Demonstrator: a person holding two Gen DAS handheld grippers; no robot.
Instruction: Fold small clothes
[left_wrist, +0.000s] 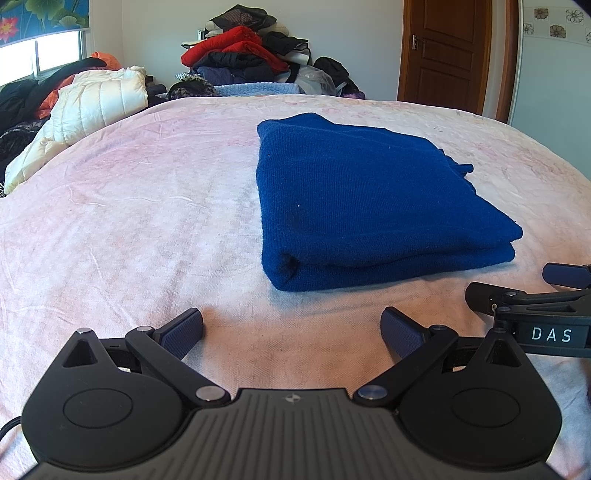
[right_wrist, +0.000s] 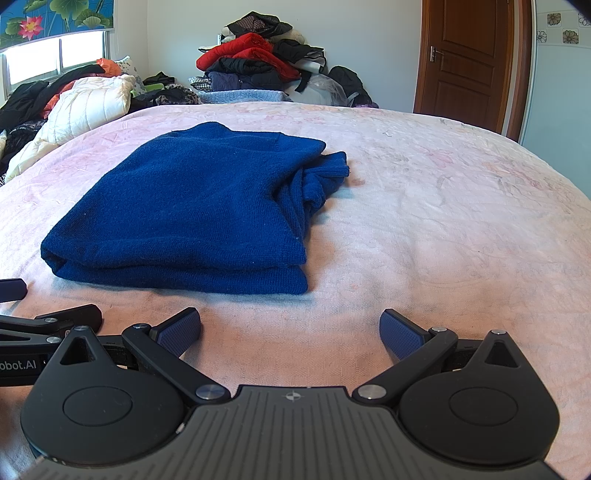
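A dark blue knit garment (left_wrist: 369, 199) lies folded into a thick rectangle on the pale pink bedspread (left_wrist: 129, 221). In the right wrist view the same blue garment (right_wrist: 199, 206) shows bunched sleeve ends at its right side. My left gripper (left_wrist: 291, 332) is open, low over the bedspread, just short of the fold's near edge, with nothing between its fingers. My right gripper (right_wrist: 290, 332) is also open and holds nothing, a little nearer than the garment's near right corner. Each gripper's fingers show at the edge of the other's view.
A cream quilted jacket (left_wrist: 85, 110) and dark clothes lie at the bed's far left. A tall pile of red and black clothes (left_wrist: 251, 55) stands behind the bed. A brown door (left_wrist: 454, 51) is at the far right. Bare bedspread (right_wrist: 461, 221) stretches right of the garment.
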